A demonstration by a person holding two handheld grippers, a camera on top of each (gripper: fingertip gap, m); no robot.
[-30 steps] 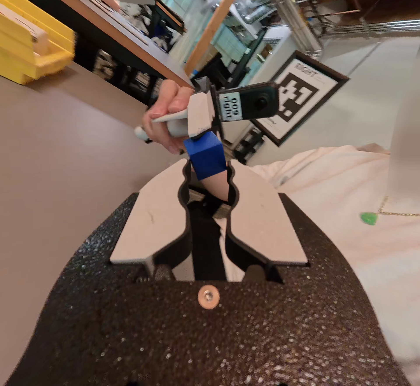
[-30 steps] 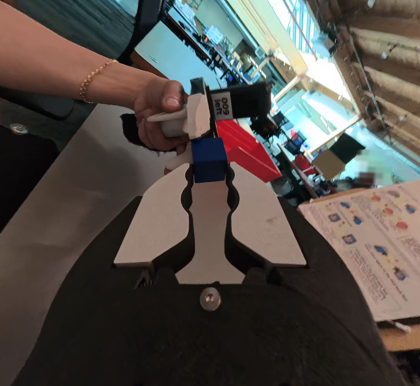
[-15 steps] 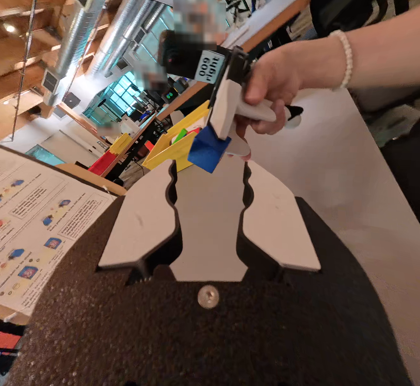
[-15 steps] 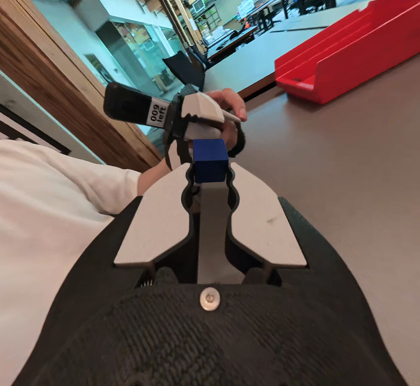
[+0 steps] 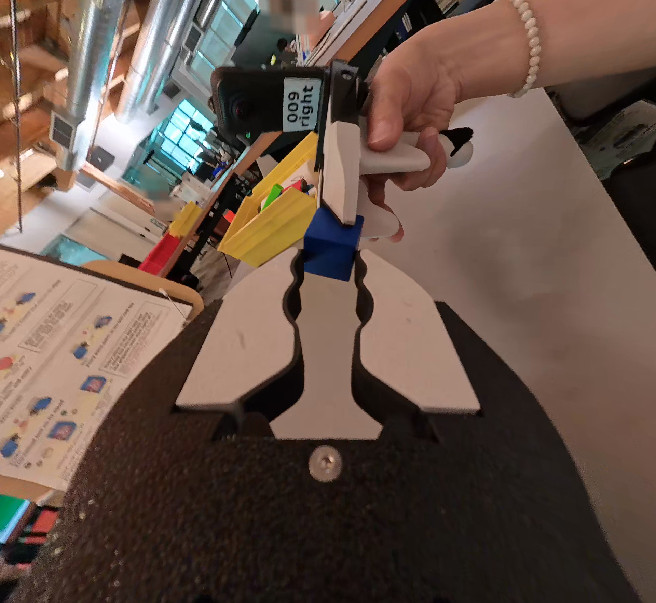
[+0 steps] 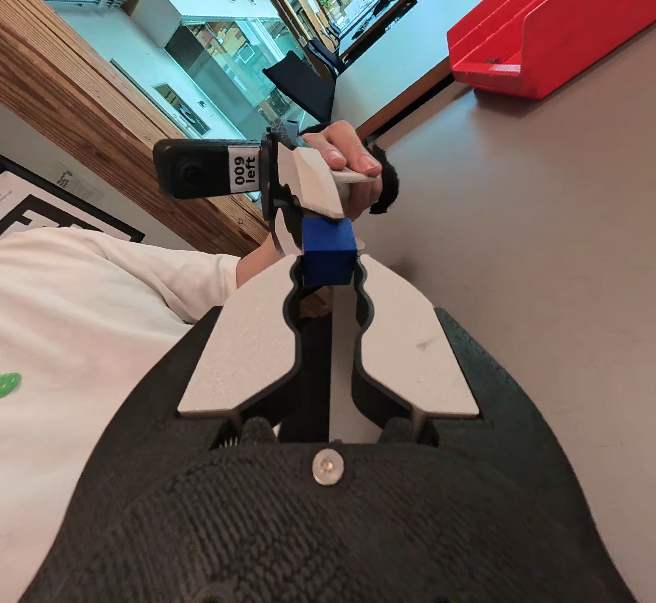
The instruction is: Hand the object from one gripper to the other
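Setting: grey desk in an open workshop, both claws held above it.
Left claw: half a second ago its tips stood spread and clear of the blue cube; now they press the cube's two sides.
Right claw: clamped on the blue cube as before.
Cube: in the air, pinched by both claws at once.
Around: yellow bin beyond the cube in the left view, red bin at the right view's far desk edge.
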